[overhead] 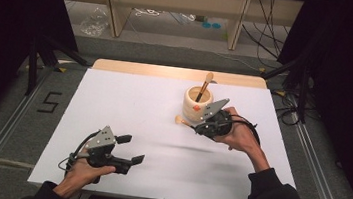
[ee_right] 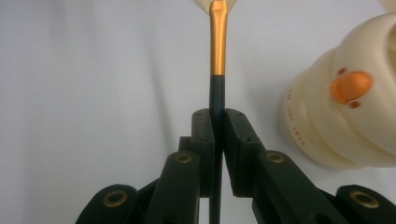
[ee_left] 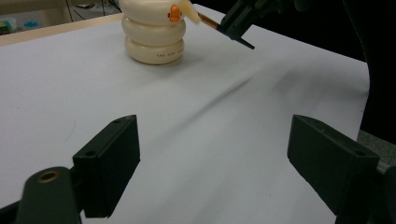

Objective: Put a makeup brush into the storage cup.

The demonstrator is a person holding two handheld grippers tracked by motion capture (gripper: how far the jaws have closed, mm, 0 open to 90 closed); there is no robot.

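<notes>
My right claw [ee_right: 214, 135] was clamped on a spoon [ee_right: 218, 56] handle beside the cream holder [overhead: 198, 102]. My left claw [overhead: 130, 148] hovered wide apart at seven o'clock over the tabletop [overhead: 128, 109], pointing toward three.

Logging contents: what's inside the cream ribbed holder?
One brush stands in the holder, handle down, pale tip leaning out above the rim. The holder's wall hides its bottom and lower interior.

white table [overhead: 128, 104], grey carpet [overhead: 2, 110], black curtains [overhead: 4, 4] around.
</notes>
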